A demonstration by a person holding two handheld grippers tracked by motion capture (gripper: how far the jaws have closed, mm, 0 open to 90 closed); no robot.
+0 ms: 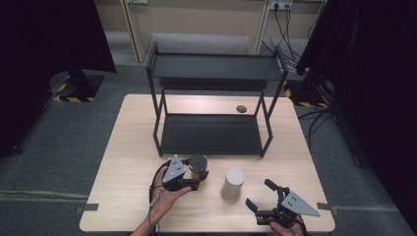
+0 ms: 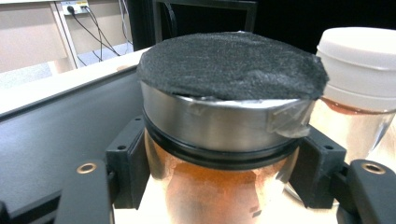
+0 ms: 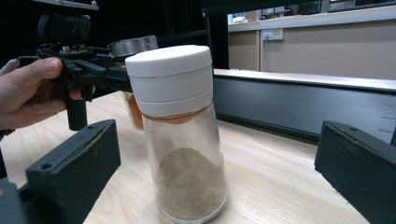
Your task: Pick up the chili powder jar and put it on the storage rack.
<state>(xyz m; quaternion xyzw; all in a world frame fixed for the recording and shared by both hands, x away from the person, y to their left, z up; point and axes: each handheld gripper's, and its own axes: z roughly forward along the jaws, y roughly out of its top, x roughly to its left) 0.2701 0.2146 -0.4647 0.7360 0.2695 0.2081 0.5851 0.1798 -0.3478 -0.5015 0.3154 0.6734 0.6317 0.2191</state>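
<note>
A glass jar with a steel lid topped by dark felt (image 2: 224, 79) sits between the jaws of my left gripper (image 2: 224, 172), which is shut on its body just below the lid. In the high view that dark-lidded jar (image 1: 197, 163) stands in front of the black shelf, with the left gripper (image 1: 196, 178) beside it. A white-capped glass jar (image 3: 180, 140) holding brown powder stands on the table ahead of my right gripper (image 3: 215, 177), whose jaws are open and apart from it. From above, the white-capped jar (image 1: 233, 183) is left of the right gripper (image 1: 260, 196).
A black two-tier metal shelf (image 1: 214, 105) stands at the middle back of the light wooden table (image 1: 128, 147). A small dark round disc (image 1: 241, 108) lies on the table behind the shelf's lower tier. Dark curtains and cables line the room's edges.
</note>
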